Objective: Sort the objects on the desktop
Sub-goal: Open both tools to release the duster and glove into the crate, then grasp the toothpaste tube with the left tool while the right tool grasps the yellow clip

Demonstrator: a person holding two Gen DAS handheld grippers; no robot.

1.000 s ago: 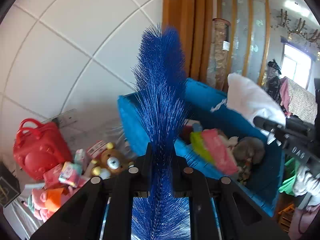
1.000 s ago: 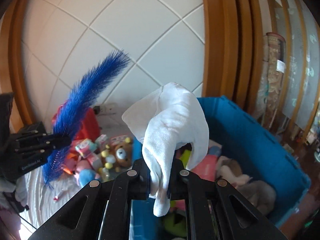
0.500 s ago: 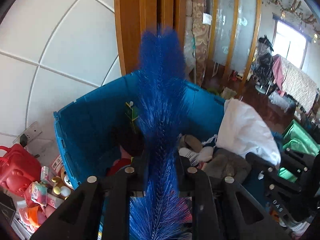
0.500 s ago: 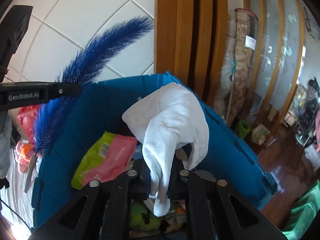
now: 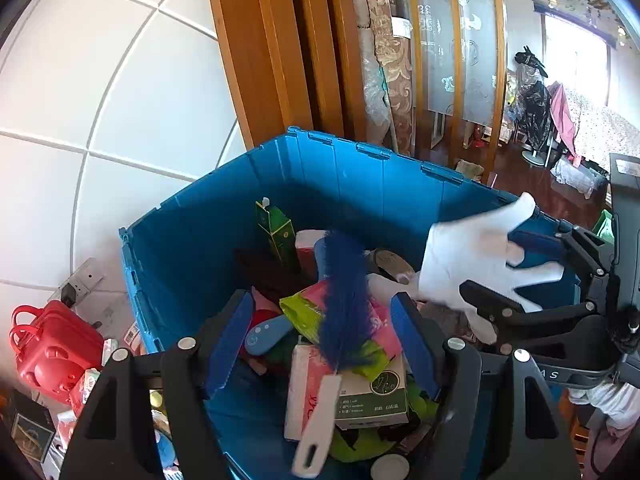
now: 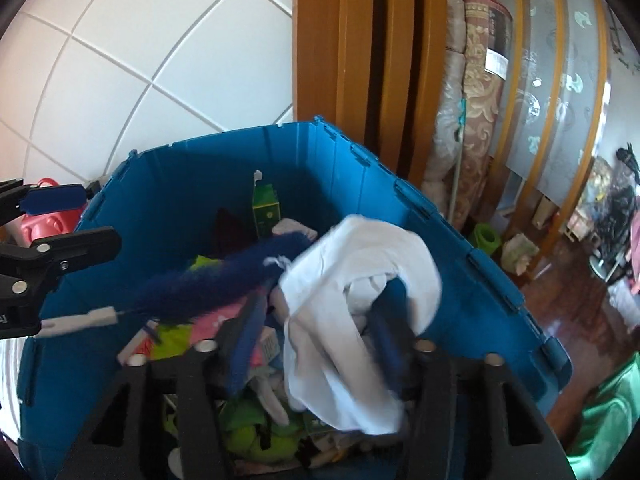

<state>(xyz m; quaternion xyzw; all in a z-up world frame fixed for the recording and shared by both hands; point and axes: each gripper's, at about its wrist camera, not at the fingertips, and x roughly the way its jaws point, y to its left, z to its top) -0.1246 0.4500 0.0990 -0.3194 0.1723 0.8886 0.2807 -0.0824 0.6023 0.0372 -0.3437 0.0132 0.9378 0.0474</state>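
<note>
White wall tiles and wooden door frames stand behind the blue crate [image 5: 344, 176], already heaped with packets, a green carton [image 5: 276, 232] upright at its far wall, and soft things. Both grippers hang above it. The left gripper [image 5: 324, 340] has just been opening: its jaws stand wide, and the blue feather brush [image 5: 344, 304] lies loose between them on the heap. The right gripper [image 6: 316, 344] has likewise just spread, the white glove [image 6: 356, 316] slipping free (blurred, apparently mid-drop). A red case [image 5: 52, 352] and small toys beside the crate's left wall look still unsorted.
</note>
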